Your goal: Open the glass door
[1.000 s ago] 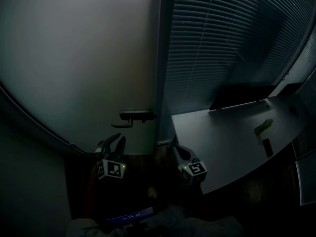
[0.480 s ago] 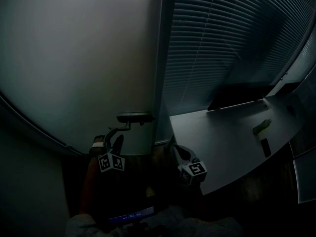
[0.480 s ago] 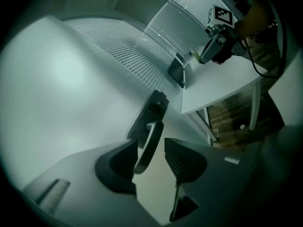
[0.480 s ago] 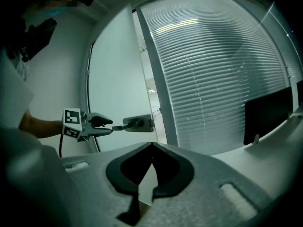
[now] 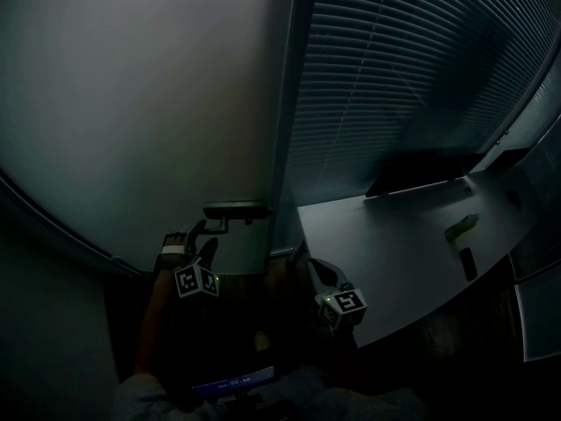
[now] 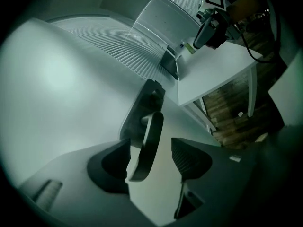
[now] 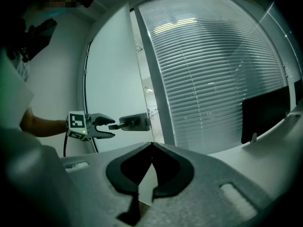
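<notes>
While its jaws, which have just been opening, stand wide apart, the left claw (image 7: 110, 128) brackets the free end of the lever handle (image 6: 152, 126) without pinching it. The handle sits at the right edge of the frosted glass door (image 5: 131, 103), which fills the far left of the scene. Right claw (image 7: 151, 148): jaws together, nothing between them, just beside the left edge of the table (image 5: 394, 244). Slatted blinds (image 5: 403, 77) cover the far right, beyond the table.
</notes>
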Motion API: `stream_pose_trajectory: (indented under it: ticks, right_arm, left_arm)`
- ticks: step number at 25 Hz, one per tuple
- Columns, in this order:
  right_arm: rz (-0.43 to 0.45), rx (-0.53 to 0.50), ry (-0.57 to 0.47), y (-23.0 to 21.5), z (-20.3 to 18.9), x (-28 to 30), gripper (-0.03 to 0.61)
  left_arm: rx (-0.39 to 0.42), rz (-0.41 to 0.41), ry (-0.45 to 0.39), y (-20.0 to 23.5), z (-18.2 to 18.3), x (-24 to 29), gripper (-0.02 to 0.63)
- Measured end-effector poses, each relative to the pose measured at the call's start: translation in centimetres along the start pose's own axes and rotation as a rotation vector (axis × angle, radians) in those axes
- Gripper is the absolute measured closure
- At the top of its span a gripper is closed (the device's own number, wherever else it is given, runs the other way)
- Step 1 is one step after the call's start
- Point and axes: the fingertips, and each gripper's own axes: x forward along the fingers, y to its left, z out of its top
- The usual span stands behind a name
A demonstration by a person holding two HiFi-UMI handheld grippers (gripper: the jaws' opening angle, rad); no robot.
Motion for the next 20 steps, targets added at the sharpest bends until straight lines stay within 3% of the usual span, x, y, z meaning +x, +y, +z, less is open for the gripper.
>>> stream_pose_trajectory:
  ticks: [8, 13, 20]
  right_arm:
    - [-0.011, 0.05, 0.0, -1.3, -0.2, 0.7, 0.583]
    - [-0.005, 0.066, -0.004, -1.3, -0.4, 0.9, 0.583]
    - [-0.016, 0.084, -0.014, -1.8, -0.5, 1.0, 0.583]
  left_arm:
    - [0.043, -0.012, 0.021, 0.3, -0.6, 1.4, 0.358]
    - [0.065, -0.007, 0.035, 0.6, -0.6, 1.6, 0.436]
    - [0.124, -0.008, 0.046, 0.5, -0.9, 2.2, 0.486]
